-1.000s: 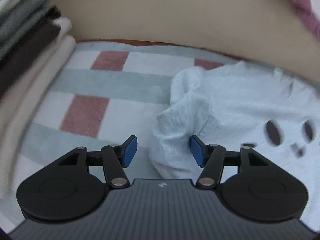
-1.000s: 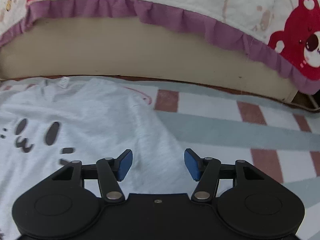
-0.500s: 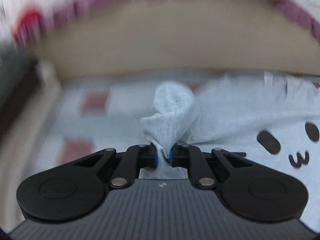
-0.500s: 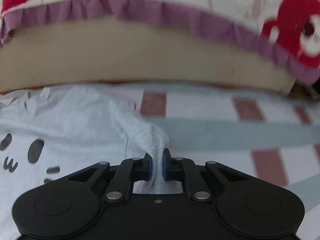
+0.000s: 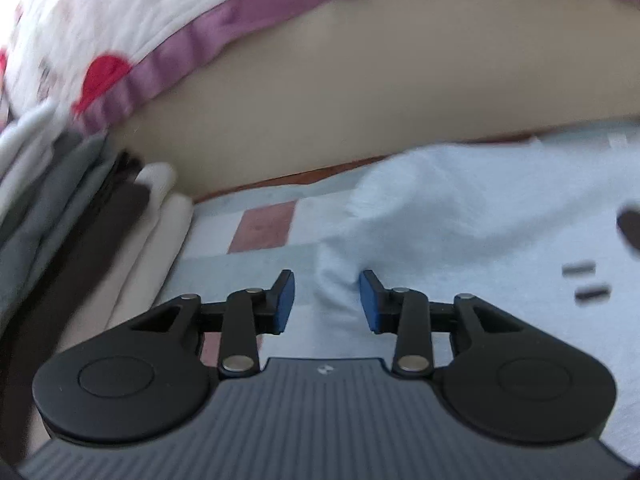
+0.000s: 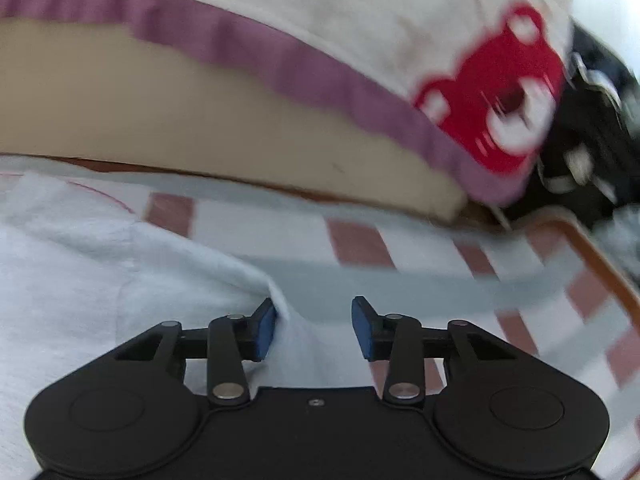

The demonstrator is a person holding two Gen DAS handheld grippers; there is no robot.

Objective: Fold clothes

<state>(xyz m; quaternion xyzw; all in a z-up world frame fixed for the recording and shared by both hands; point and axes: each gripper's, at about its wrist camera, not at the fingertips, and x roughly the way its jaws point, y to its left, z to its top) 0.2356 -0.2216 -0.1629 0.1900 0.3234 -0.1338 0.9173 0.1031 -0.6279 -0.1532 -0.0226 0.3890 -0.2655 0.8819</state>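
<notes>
Left wrist view: left tool (image 5: pixel 326 300) has its blue pads apart, a bunched fold of the pale T-shirt (image 5: pixel 460 216) lying loose between them.
Right wrist view: right tool (image 6: pixel 314 328) likewise spread, the shirt's edge (image 6: pixel 132 272) touching its left pad.
T-shirt place: spread on the checked blanket (image 6: pixel 420 280), near the beige bolster (image 5: pixel 360 100).
Step advice: flatten each turned-in side before regripping; soft jersey creeps.
Textures: fuzzy knit shirt, woven plaid, frilled purple quilt trim (image 6: pixel 248 52), stacked folded clothes (image 5: pixel 72 216).
</notes>
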